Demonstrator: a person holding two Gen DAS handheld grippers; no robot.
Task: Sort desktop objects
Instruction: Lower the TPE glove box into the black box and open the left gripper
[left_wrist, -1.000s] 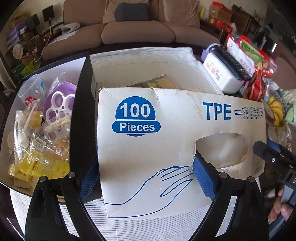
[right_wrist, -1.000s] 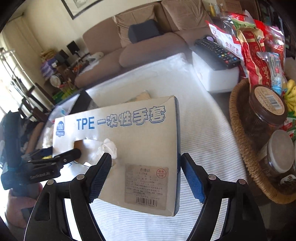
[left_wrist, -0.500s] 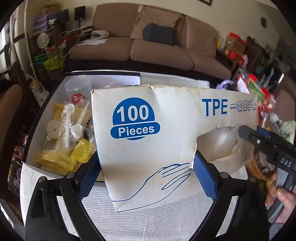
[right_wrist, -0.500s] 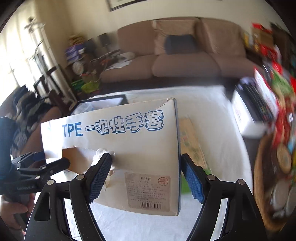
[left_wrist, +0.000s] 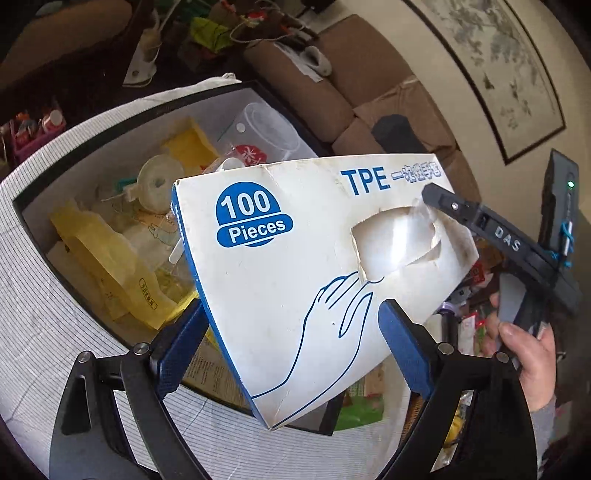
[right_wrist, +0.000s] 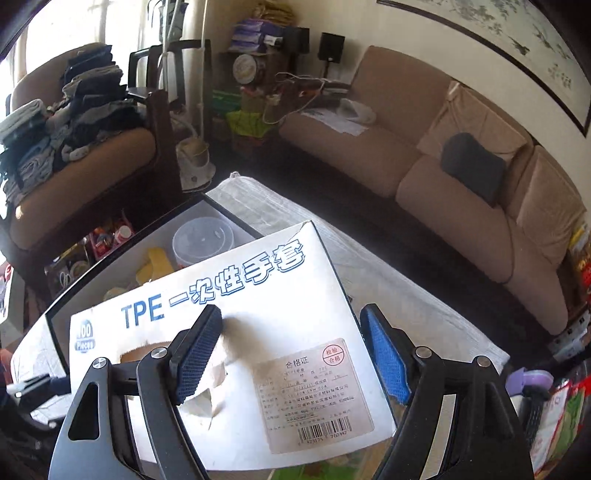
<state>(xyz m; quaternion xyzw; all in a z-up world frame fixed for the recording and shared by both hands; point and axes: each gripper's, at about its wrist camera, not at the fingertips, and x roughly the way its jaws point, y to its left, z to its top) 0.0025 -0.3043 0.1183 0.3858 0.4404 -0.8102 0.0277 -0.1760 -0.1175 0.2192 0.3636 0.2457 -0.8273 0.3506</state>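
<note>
A white glove box (left_wrist: 295, 266) with blue "100 Pieces" and "TPE" print is held up in the air, tilted, over a black-rimmed storage box (left_wrist: 122, 118). My left gripper (left_wrist: 291, 343) is shut on its near end, blue pads on both sides. My right gripper (right_wrist: 291, 354) is shut on the other end of the glove box (right_wrist: 258, 332), one pad over the torn dispensing hole, one on the side edge. The right gripper's finger (left_wrist: 480, 221) shows in the left wrist view.
The storage box (right_wrist: 122, 258) holds yellow packets (left_wrist: 107, 258), a clear plastic tub (right_wrist: 203, 240) and small plastic items. It stands on a white striped tablecloth (left_wrist: 44, 332). A brown sofa (right_wrist: 424, 166) lies beyond. Snack bags (right_wrist: 565, 413) crowd the right edge.
Both grippers have lifted the glove box higher, tilted it and carried it left over the storage box. The grip is unchanged.
</note>
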